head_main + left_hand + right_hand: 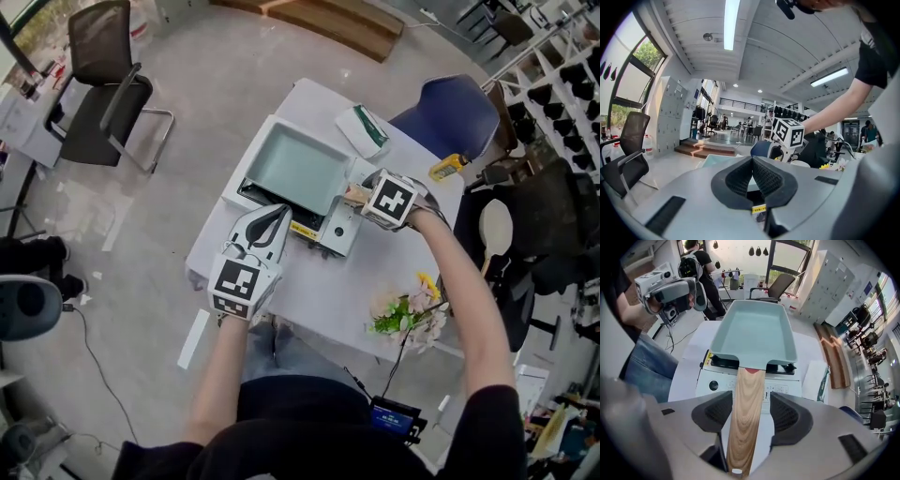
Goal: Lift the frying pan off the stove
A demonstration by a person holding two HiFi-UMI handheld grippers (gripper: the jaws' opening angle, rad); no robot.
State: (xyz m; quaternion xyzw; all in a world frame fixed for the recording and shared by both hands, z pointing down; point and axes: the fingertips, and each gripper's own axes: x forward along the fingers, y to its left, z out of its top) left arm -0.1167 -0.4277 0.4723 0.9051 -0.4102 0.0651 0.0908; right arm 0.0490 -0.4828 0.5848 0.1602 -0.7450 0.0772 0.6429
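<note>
Setting: large open-plan office or test hall, not a kitchen.

Evidence:
- A polished grey floor (206,94) runs throughout.
- A black mesh office chair (103,84) on a chrome sled base stands well apart from the white rectangular table (394,281).
- A dark blue upholstered chair (450,117) sits just beside the table's far right corner.
- A wall of pale grey metal lockers (670,112) stands next to tall windows (628,70).
- A long ceiling strip light (730,23) hangs on a ribbed white ceiling, with a railed mezzanine (740,104) at the back.
- There is a low wooden stepped platform (328,23).
- A white open shelving rack (553,84) holds dark items, kind unclear.
- The only cooking fixture is a small white tabletop gas stove (337,234), toward the table's left edge.
</note>
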